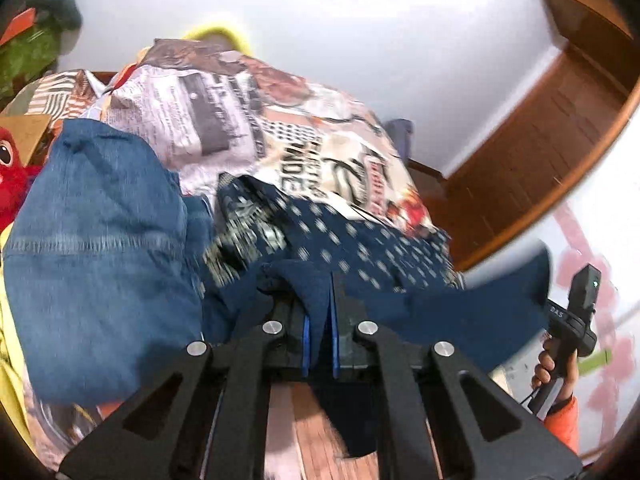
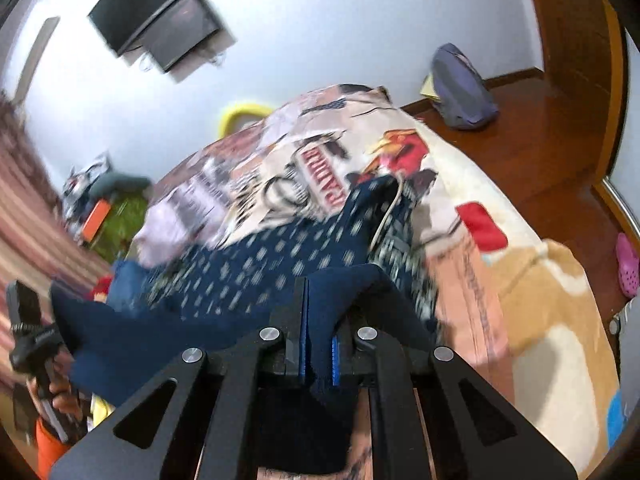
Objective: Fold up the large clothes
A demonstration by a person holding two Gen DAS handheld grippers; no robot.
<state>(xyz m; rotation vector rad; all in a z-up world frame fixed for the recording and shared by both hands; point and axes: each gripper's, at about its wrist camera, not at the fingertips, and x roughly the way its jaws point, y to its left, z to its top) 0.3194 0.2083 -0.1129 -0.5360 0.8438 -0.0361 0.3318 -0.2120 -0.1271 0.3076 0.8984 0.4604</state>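
Note:
A navy garment with pale dots lies partly on the bed and partly lifted off it. In the left wrist view my left gripper is shut on a plain navy edge of it, the cloth pinched between the blue pads. The same edge stretches to the right, where a hand holds the right gripper's body. Seen from the right wrist, my right gripper is shut on the navy garment too, with cloth draped over one finger. The left gripper's body shows at the far left. Both views are blurred.
A printed blanket covers the bed. Folded blue jeans lie left of the garment, beside a red plush toy. On the wooden floor sit a grey bag and a pink shoe.

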